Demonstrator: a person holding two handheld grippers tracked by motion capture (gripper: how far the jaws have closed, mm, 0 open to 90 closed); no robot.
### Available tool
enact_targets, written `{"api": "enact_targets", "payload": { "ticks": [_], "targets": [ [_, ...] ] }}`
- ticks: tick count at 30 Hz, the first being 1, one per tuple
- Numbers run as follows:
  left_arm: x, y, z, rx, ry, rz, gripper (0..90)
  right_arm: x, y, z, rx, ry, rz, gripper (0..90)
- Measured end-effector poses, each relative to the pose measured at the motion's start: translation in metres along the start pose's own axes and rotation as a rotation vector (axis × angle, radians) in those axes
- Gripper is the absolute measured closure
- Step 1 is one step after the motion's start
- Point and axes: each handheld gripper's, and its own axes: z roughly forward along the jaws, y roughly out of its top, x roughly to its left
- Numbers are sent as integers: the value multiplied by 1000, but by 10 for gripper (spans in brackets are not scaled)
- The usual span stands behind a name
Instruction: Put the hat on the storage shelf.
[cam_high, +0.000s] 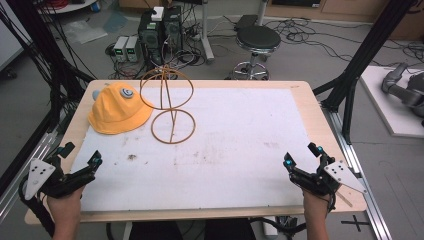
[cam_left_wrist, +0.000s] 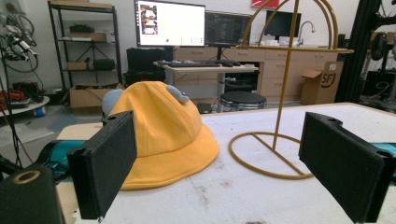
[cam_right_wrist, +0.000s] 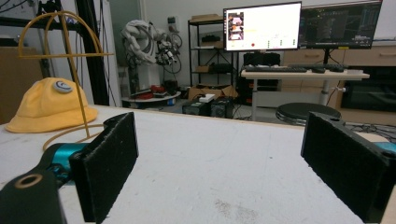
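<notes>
**Hat and stand wait at the far left, both claws empty**

We see the hat lying flat near the far left corner of the desk, its brim touching the stand just to its right. It is a soft yellow bucket hat with a grey badge on the crown and a grey lump behind it. The stand is thin golden wire: a ring base, one upright, a domed hoop on top.

We judge the risks as these. A pinch on the brim alone could let the soft cloth fold or slip. A nudge to the light stand could tip it, since its base is only a ring.

Our left claw rests at the near left edge, jaws wide apart, holding nothing. Our right claw sits at the near right corner, likewise gaping and empty, well apart from the hat.
</notes>
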Motion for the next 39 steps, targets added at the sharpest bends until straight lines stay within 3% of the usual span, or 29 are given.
{"api": "enact_targets", "payload": {
  "ticks": [12, 19, 25, 29, 32, 34, 39],
  "targets": [
    [-1, 1, 2, -1, 2, -10, 119, 0, 0, 0, 5, -1, 0, 107],
    [-2, 13, 11, -10, 23, -32, 119, -1, 1, -3, 6, -2, 16, 108],
    [1, 16, 30, 8, 60, -41, 120, -3, 2, -4, -6, -7, 8, 108],
    [3, 15, 44, 31, 95, -26, 119, -4, 1, -4, 1, -12, 13, 107],
    [4, 19, 53, 29, 92, -55, 119, -5, 1, -4, 2, -13, 13, 107],
    [3, 22, 60, 29, 103, -34, 119, -6, 1, -3, 3, -18, 14, 108],
    [-1, 25, 79, 16, 118, -29, 119, -6, 0, -3, 7, -22, 6, 107]
  ]
}}
